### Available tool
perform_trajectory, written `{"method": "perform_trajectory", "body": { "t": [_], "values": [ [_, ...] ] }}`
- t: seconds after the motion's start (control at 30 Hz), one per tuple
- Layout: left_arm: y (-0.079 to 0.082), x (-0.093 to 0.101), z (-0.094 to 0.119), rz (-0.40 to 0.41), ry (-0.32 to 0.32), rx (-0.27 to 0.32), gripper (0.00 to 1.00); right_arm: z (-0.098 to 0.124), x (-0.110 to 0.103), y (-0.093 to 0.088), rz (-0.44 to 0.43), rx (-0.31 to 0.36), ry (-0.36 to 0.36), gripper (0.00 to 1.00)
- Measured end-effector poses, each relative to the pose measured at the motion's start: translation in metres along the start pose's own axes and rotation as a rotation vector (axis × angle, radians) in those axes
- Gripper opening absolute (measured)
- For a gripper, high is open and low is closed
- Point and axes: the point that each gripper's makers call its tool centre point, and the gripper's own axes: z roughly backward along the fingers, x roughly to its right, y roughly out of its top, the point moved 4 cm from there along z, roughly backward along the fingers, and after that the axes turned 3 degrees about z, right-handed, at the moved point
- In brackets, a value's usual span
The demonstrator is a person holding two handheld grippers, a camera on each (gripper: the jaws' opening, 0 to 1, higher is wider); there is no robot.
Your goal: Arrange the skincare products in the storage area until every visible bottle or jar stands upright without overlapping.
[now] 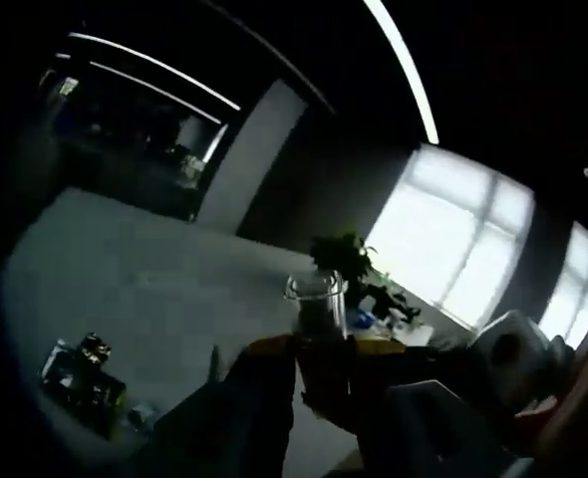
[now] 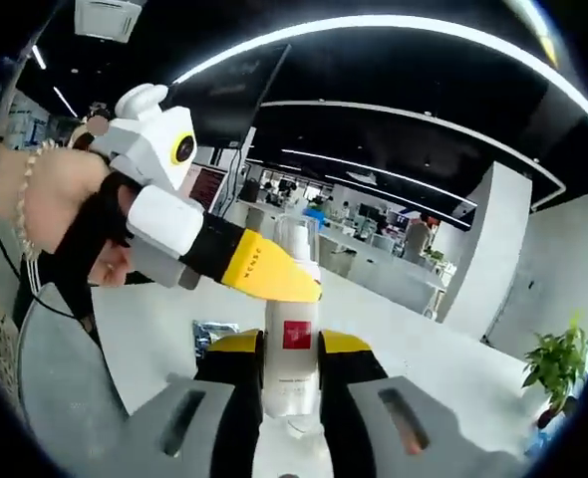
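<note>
Centrally, the right tongs (image 2: 292,383) clamp a white bottle (image 2: 292,358) with a red label and clear cap, upright between their yellow-tipped jaws. Left tongs (image 2: 299,289), held by a hand (image 2: 60,214), touch the bottle's neck from the left. Seen from the left gripper view, left tongs (image 1: 319,373) close on the bottle's clear cap (image 1: 316,304). Beyond the bottle lies the white tabletop (image 2: 164,329); a potted plant (image 2: 553,373) stands far right.

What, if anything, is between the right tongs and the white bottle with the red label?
Nothing visible. The right tongs already grip the white bottle from both sides. The left tongs touch its neck from the left, near the clear cap.
</note>
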Motion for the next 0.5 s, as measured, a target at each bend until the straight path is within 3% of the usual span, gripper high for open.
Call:
{"method": "perform_trajectory", "body": {
  "t": [0.1,0.2,0.3,0.37,0.5],
  "values": [
    [-0.006,-0.003,0.001,-0.092,0.001,-0.066,0.16,0.000,-0.006,-0.009,-0.037,-0.021,0.072,0.20],
    [-0.011,0.000,0.001,-0.212,-0.036,-0.134,0.16,0.004,-0.012,-0.016,-0.077,-0.016,0.150,0.21],
    [-0.023,0.013,0.001,-0.342,-0.158,-0.223,0.16,0.012,-0.018,-0.024,-0.122,-0.013,0.212,0.23],
    [-0.028,0.017,0.000,-0.379,-0.198,-0.257,0.16,0.016,-0.019,-0.029,-0.167,-0.008,0.252,0.23],
    [-0.033,0.024,0.001,-0.376,-0.335,-0.304,0.16,0.025,-0.019,-0.034,-0.366,0.040,0.347,0.23]
  ]
}}
